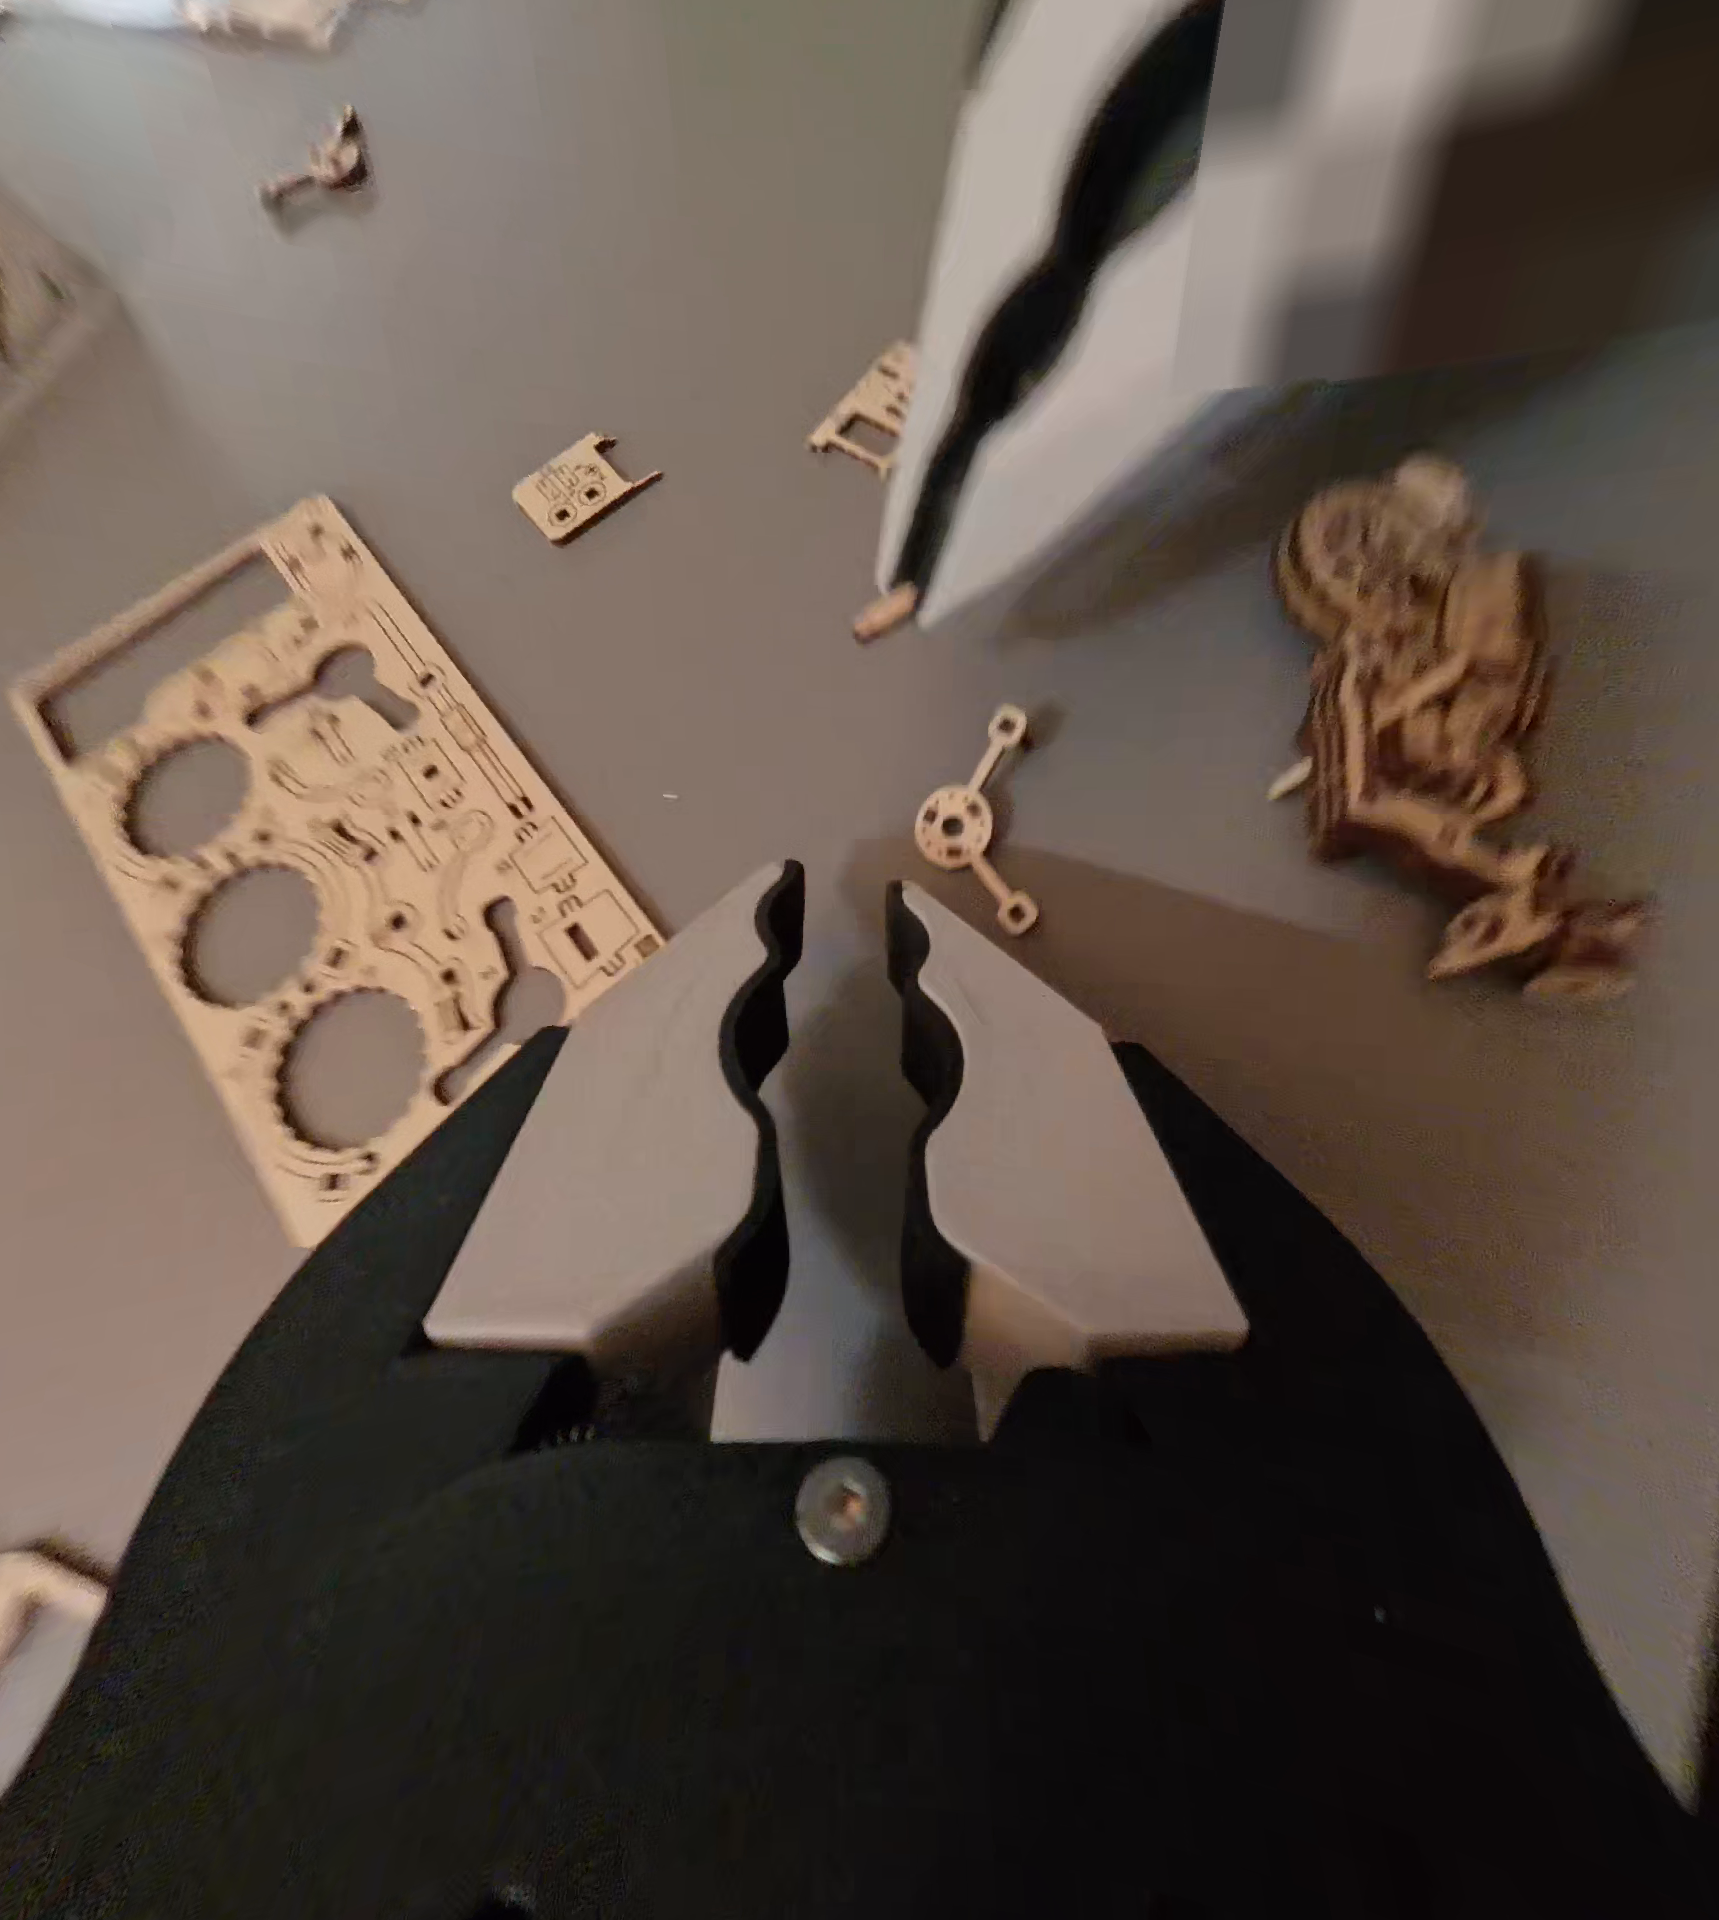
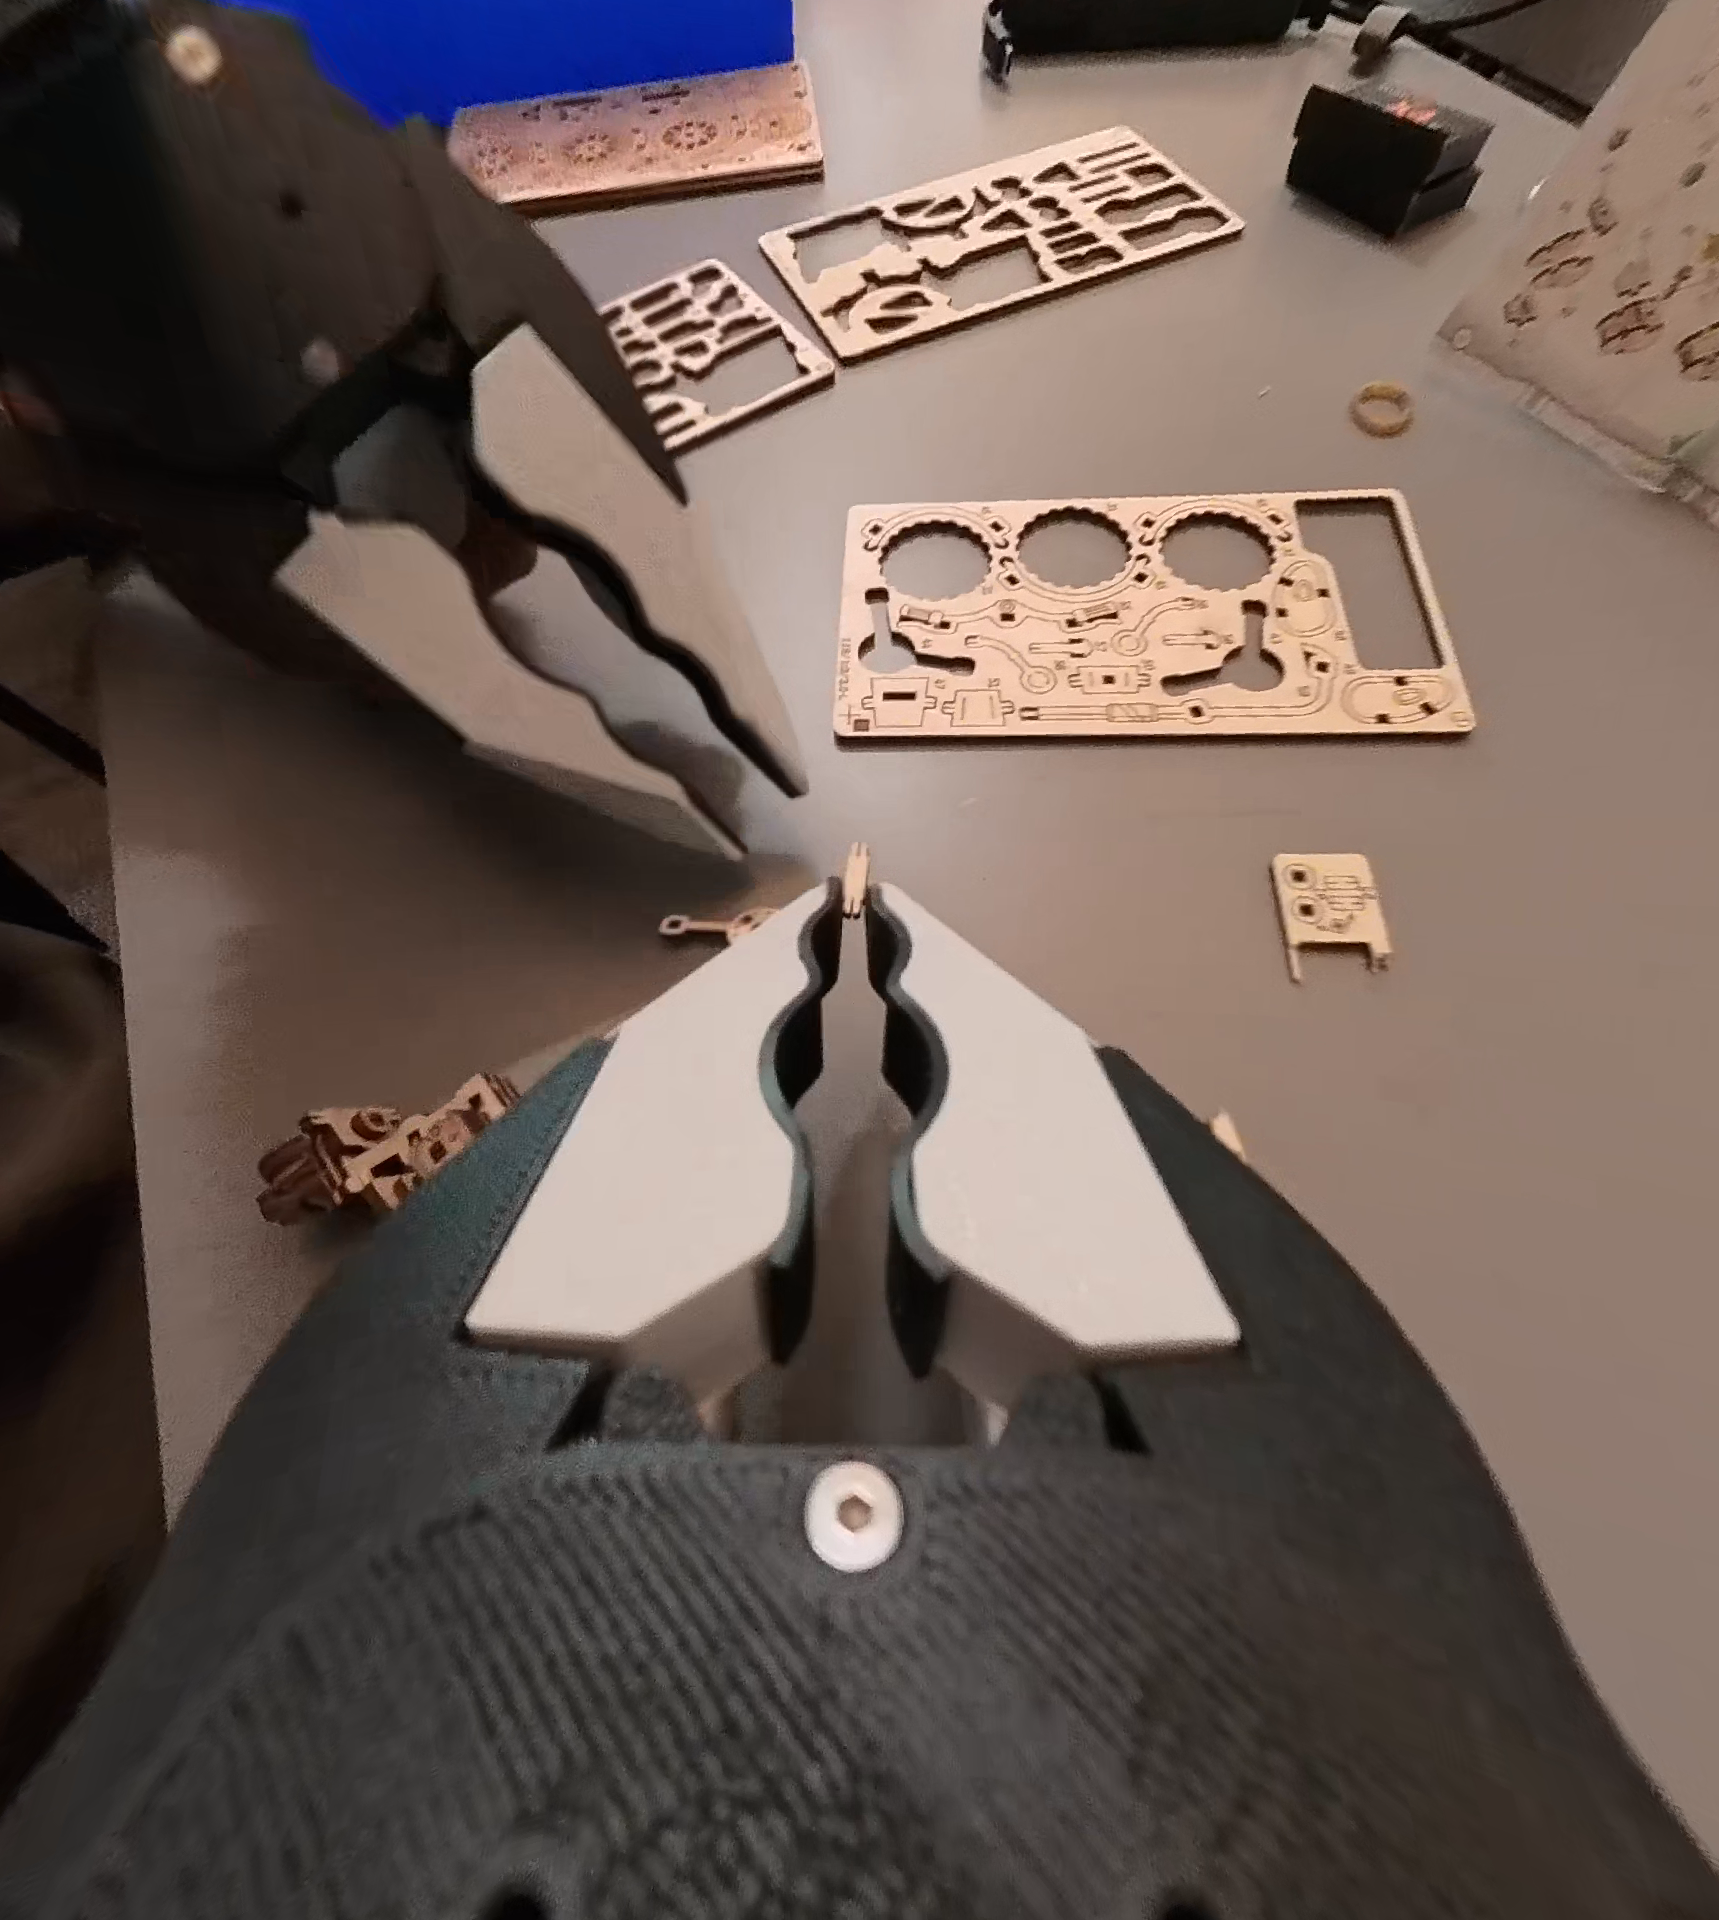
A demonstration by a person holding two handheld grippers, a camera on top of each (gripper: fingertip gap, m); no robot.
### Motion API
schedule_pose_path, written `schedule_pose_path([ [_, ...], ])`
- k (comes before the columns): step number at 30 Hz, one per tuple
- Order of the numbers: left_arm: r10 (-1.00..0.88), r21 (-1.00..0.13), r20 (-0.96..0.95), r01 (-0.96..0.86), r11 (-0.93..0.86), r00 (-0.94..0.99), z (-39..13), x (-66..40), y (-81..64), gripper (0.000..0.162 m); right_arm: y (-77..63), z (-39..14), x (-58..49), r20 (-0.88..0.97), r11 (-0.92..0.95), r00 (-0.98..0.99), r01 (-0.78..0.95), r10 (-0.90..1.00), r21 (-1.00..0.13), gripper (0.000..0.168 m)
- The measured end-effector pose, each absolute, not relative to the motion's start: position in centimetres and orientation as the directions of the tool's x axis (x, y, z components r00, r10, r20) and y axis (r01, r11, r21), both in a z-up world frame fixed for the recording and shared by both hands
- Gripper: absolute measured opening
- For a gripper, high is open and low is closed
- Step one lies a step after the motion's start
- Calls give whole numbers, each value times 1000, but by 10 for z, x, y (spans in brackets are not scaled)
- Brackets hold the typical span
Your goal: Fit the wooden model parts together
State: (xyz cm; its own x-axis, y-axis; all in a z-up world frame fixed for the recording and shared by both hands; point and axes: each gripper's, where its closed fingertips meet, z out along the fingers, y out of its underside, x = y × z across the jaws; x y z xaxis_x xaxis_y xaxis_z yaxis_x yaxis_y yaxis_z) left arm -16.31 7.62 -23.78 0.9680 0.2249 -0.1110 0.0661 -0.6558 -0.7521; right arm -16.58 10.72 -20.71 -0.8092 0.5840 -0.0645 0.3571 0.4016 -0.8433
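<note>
At the centre of the right wrist view, a small flat wooden part point(image 2: 856, 891) is held edge-up at the very tips of the right gripper point(image 2: 857, 906), presumably so that its free end stays exposed for fitting into a mating piece. The jaws are nearly closed, separated only by the thickness of the part. Toward the upper left of that view, the left gripper point(image 2: 767, 821) is seen with its jaws slightly parted and nothing between them; in the left wrist view its tips point(image 1: 842, 883) are clear of the grey table point(image 1: 626, 312). A spoked lever piece point(image 1: 969, 826) lies just right of those tips, apparently within reach. The partly built model point(image 1: 1437, 727) rests at the right of the left wrist view, and the punched-out parts sheet point(image 1: 315, 862) lies flat at the left.
</note>
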Motion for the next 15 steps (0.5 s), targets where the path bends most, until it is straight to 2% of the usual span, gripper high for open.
schedule_pose_path([
  [3,110,-683,-357,-179,-708,928,-243,-157,78,16,112,-205,-169,-68,387,-802,358,593,-850,3],
  [5,105,-691,-395,-219,-689,913,-241,-154,81,17,115,-204,-170,-74,380,-800,362,596,-851,3],
  [10,65,-787,-141,-72,-612,988,-229,-142,87,38,118,-196,-171,-94,345,-797,361,597,-866,3],
  [15,24,-750,-161,-106,-653,987,-239,-142,93,46,119,-192,-171,-103,325,-795,357,597,-876,3],
])
